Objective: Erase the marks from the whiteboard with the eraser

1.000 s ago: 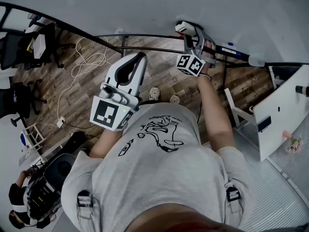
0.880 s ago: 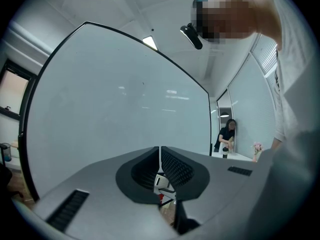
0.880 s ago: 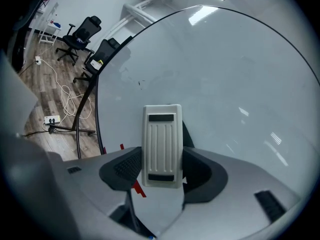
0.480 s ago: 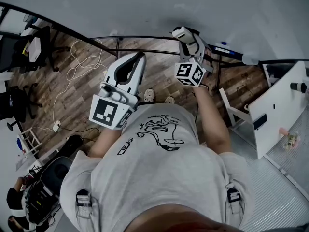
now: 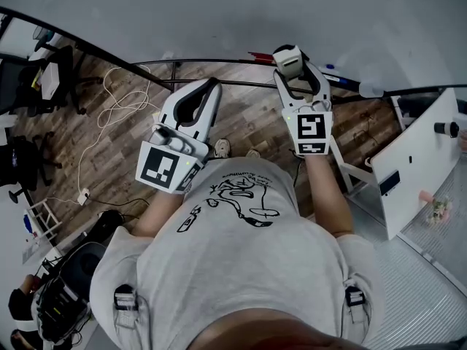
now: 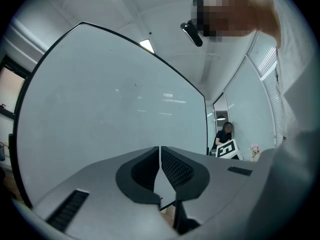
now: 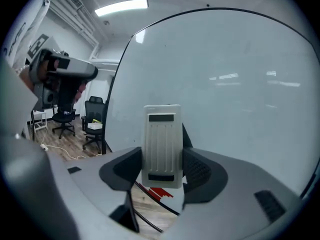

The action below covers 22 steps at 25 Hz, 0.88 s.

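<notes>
The whiteboard (image 5: 219,13) fills the top of the head view; no marks show on it there, in the left gripper view (image 6: 100,99) or in the right gripper view (image 7: 225,74). My right gripper (image 5: 296,70) is shut on a white ribbed eraser (image 7: 161,144), held upright between the jaws (image 5: 288,55) just in front of the board's lower edge. My left gripper (image 5: 206,87) hangs to the left of it, away from the board, jaws shut with nothing between them (image 6: 160,154).
A red marker (image 5: 261,55) and a blue one (image 5: 343,75) lie on the board's tray; the red shows below the eraser (image 7: 157,191). Office chairs (image 5: 44,71) and cables (image 5: 124,93) are on the wood floor at left. A white cabinet (image 5: 423,159) stands right.
My right gripper has swung round with the eraser, so its marker cube now sits lower and faces the head camera. The left gripper has stayed put.
</notes>
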### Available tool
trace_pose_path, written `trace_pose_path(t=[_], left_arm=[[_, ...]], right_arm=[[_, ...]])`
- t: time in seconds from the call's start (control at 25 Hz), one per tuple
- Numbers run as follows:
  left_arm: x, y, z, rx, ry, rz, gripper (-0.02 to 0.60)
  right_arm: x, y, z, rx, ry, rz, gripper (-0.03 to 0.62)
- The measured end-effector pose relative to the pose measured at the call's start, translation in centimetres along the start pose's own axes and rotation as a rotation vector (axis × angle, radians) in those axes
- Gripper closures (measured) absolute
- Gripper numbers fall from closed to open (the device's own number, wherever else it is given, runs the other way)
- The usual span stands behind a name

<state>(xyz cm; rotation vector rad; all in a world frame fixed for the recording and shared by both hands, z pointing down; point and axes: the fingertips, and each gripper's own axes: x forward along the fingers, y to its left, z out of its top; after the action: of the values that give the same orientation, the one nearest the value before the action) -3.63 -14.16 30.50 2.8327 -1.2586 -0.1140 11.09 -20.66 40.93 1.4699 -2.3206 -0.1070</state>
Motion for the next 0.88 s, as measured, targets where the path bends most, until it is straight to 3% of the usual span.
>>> trace_pose_path(t=[0.52, 0.88], left_arm=[[1.0, -0.5, 1.2, 0.025, -0.017, -0.020, 0.551], [1.4, -0.7, 1.2, 0.017, -0.025, -0.030, 0.551]], right_arm=[[-7.5, -1.5, 6.7, 0.126, -0.164, 0.054, 0.336], [-11.7, -0.3, 8.5, 0.181, -0.230, 0.056, 0.336]])
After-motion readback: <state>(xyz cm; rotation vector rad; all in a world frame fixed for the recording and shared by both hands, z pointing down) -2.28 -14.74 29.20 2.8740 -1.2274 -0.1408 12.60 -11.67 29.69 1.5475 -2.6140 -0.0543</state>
